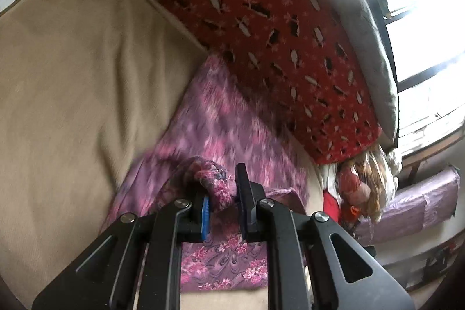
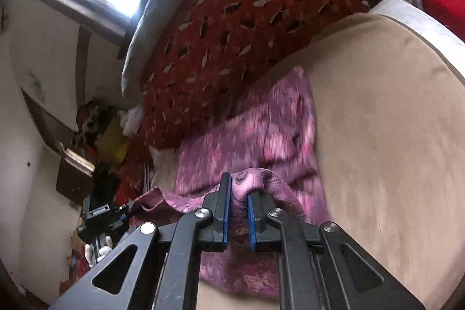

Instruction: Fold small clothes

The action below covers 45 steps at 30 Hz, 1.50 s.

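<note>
A small pink-and-purple flowered garment [image 1: 221,124] lies spread on a beige bed cover [image 1: 72,77]; it also shows in the right wrist view [image 2: 261,132]. My left gripper [image 1: 222,188] is shut on a bunched edge of the garment and lifts it off the cover. My right gripper [image 2: 239,193] is shut on another bunched edge of the same garment. The left gripper [image 2: 104,218] also shows at the lower left of the right wrist view, holding the far end of the cloth. Both views are motion blurred.
A red patterned pillow [image 1: 273,34] lies just beyond the garment, with a grey cushion [image 1: 357,28] behind it under a bright window [image 1: 421,5]. A doll and clutter [image 1: 360,188] sit at the bed's end. A purple wrapped bundle [image 1: 421,202] lies nearby.
</note>
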### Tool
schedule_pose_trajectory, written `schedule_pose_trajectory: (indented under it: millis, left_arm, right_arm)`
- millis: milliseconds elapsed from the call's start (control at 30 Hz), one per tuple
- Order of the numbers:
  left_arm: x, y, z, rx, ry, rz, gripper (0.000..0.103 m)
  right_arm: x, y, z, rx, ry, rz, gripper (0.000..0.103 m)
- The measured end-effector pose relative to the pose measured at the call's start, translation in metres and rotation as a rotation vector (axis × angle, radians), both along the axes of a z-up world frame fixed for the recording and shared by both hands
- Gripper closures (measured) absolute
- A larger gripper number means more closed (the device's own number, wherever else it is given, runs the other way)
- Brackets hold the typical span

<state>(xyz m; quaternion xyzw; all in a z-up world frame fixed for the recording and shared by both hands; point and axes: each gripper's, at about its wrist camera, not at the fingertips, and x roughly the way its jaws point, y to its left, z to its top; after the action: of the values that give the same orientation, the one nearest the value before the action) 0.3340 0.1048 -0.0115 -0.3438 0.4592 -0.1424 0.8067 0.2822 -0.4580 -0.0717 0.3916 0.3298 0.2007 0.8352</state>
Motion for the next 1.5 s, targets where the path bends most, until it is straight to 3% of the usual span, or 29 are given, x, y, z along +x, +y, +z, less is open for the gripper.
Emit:
schedule_pose_trajectory:
  millis: [200, 333, 500, 600, 700, 800, 867, 933, 1067, 1167, 1233, 1300, 1333, 1367, 1500]
  left_arm:
    - [0.077, -0.021, -0.006, 0.041, 0.006, 0.008, 0.090]
    - [0.121, -0.034, -0.026, 0.066, 0.057, 0.008, 0.090]
    - [0.155, -0.039, -0.059, 0.093, 0.146, 0.015, 0.090]
    - [0.164, -0.029, -0.077, 0.024, 0.212, 0.032, 0.090]
    - [0.161, -0.015, -0.074, -0.101, 0.228, 0.039, 0.090]
    - [0.154, -0.007, -0.053, -0.150, 0.190, -0.002, 0.084]
    - [0.148, -0.004, -0.039, -0.131, 0.162, -0.010, 0.053]
    - [0.141, 0.001, -0.025, -0.083, 0.132, 0.009, 0.044]
    - [0.136, 0.011, -0.019, -0.046, 0.128, 0.000, 0.044]
    - [0.139, 0.008, -0.033, 0.008, 0.184, -0.049, 0.044]
    - [0.139, 0.003, -0.043, 0.039, 0.203, -0.072, 0.044]
    - [0.141, 0.000, -0.051, 0.035, 0.222, -0.090, 0.044]
    - [0.142, -0.002, -0.055, 0.021, 0.230, -0.099, 0.044]
    - [0.143, -0.005, -0.058, 0.007, 0.235, -0.110, 0.044]
    - [0.151, -0.023, -0.062, 0.046, 0.240, -0.157, 0.043]
  right_arm:
    - [0.068, -0.014, -0.024, 0.075, 0.038, -0.089, 0.094]
    - [0.103, -0.021, -0.041, 0.100, 0.080, -0.134, 0.094]
    - [0.133, -0.020, -0.057, 0.061, 0.125, -0.150, 0.094]
    - [0.146, -0.018, -0.068, 0.045, 0.180, -0.142, 0.093]
    - [0.144, -0.021, -0.065, 0.071, 0.185, -0.145, 0.092]
    - [0.133, -0.029, -0.049, 0.131, 0.112, -0.149, 0.090]
    - [0.129, -0.029, -0.042, 0.125, 0.092, -0.152, 0.088]
    - [0.125, -0.028, -0.037, 0.108, 0.085, -0.154, 0.088]
    - [0.112, -0.037, -0.041, 0.207, 0.068, -0.214, 0.082]
    - [0.113, -0.033, -0.041, 0.157, 0.102, -0.213, 0.080]
    - [0.103, -0.046, -0.045, 0.285, 0.048, -0.254, 0.080]
    - [0.088, -0.063, -0.057, 0.418, 0.027, -0.364, 0.067]
    - [0.083, -0.070, -0.063, 0.465, 0.033, -0.399, 0.054]
    - [0.082, -0.076, -0.068, 0.462, 0.056, -0.423, 0.054]
    - [0.098, -0.058, -0.047, 0.103, 0.110, -0.308, 0.053]
